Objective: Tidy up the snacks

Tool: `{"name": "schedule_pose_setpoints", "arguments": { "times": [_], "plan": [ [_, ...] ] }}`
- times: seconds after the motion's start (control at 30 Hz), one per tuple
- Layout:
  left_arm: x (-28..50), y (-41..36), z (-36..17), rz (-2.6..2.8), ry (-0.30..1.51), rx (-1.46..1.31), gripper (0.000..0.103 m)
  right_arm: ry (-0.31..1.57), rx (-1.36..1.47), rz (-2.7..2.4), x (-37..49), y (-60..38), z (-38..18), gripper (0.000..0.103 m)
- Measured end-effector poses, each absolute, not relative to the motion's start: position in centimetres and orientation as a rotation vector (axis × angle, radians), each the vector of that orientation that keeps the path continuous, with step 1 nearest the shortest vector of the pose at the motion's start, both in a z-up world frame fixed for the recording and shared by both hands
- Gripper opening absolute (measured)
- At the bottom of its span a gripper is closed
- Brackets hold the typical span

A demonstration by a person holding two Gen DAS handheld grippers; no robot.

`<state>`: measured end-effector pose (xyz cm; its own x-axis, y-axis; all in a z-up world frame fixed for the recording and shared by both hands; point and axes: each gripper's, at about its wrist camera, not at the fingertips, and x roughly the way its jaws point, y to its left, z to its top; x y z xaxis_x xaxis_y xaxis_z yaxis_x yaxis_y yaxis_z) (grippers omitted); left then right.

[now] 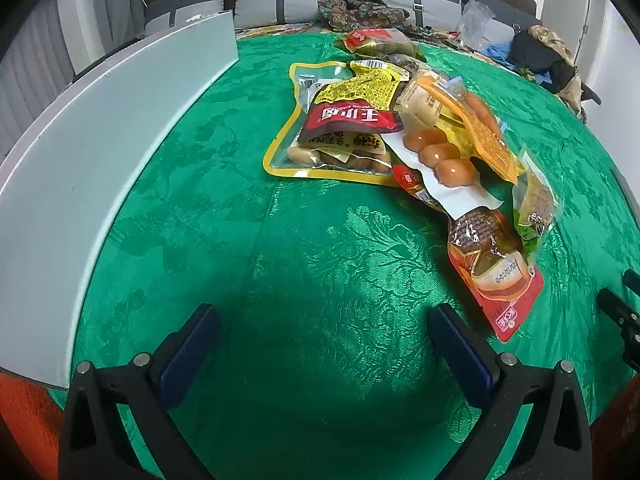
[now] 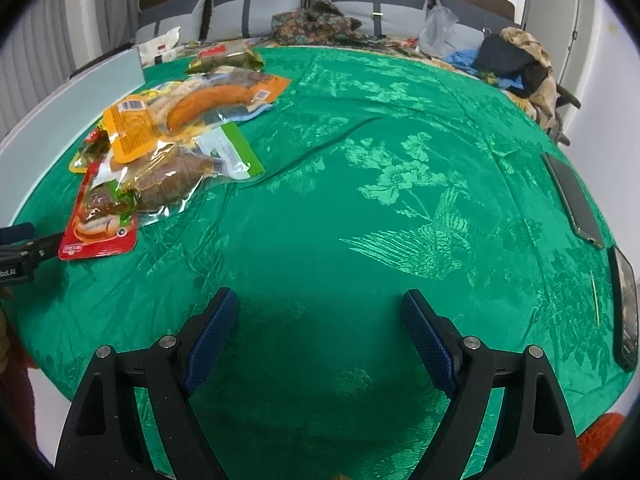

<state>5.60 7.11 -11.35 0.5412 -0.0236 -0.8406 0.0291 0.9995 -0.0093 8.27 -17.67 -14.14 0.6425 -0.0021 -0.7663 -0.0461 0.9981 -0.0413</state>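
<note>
Left gripper (image 1: pixel 324 328) agape, empty; red snack packet (image 1: pixel 496 268) lengthwise toward camera.

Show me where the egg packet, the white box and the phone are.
egg packet (image 1: pixel 436 156), left wrist view, on the middle egg.
white box (image 1: pixel 100 152), left wrist view, on its side wall.
phone (image 2: pixel 576 196), right wrist view, on its dark screen.
</note>
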Motion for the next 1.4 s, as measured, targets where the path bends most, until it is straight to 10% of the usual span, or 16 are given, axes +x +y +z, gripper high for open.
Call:
{"name": "schedule_pose_setpoints", "arguments": {
  "times": [0.93,1.4],
  "plan": [
    [4.9,9.2,-11.3,-0.095,1.037,0.037,0.103,0.819,0.119,0.110,8.8,-17.5,-10.6,0.086],
    [4.6,9.3,-11.3,-0.091,1.023,0.034,0.103,0.886,-0.283,0.097,17.7,-11.0,-13.4,0.085]
  ]
}}
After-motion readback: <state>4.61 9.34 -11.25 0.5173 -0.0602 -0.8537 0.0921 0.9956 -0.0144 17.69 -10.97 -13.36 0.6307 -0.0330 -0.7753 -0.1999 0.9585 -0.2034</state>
